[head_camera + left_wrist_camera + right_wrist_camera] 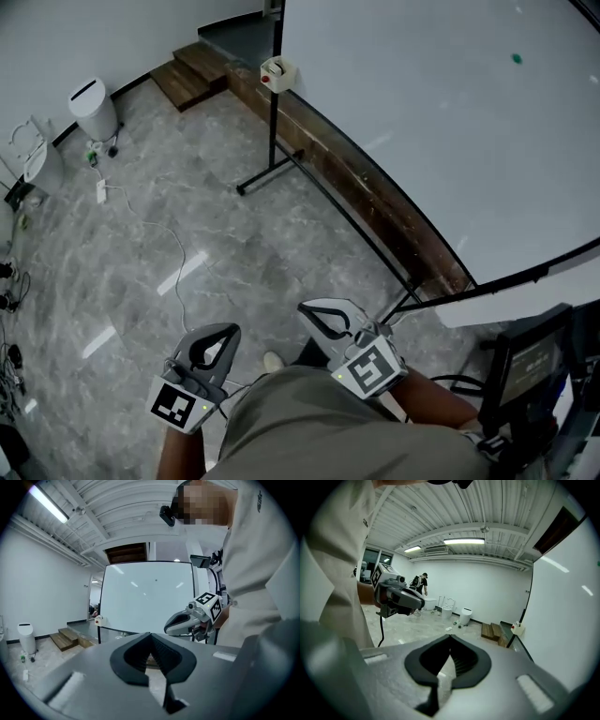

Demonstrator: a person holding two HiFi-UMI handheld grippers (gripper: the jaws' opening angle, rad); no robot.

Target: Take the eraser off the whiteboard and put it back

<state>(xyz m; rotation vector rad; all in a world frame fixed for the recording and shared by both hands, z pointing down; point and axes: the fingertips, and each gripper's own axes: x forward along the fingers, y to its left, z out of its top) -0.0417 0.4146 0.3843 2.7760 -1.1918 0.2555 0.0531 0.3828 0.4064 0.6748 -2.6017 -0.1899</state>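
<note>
Two tools sit low by the person's waist in the head view, the left gripper point(220, 336) and the right gripper point(319, 314). Each has its jaws pressed together on nothing. The whiteboard point(422, 122) stands ahead and to the right, well apart from both. A small green object point(517, 58) sits high on its face. It is probably the eraser, though too small to be sure.

In the left gripper view the jaws of the left gripper point(150, 639) meet with nothing between them. The whiteboard point(145, 597) faces it across the room.

In the right gripper view the right gripper point(449, 641) is likewise closed and empty, with the whiteboard point(569, 620) along the right edge.

The task looks to be at the approach, with nothing taken yet. The next move calls for closing on the board, spreading one gripper's jaws, and squaring them to the eraser.
</note>
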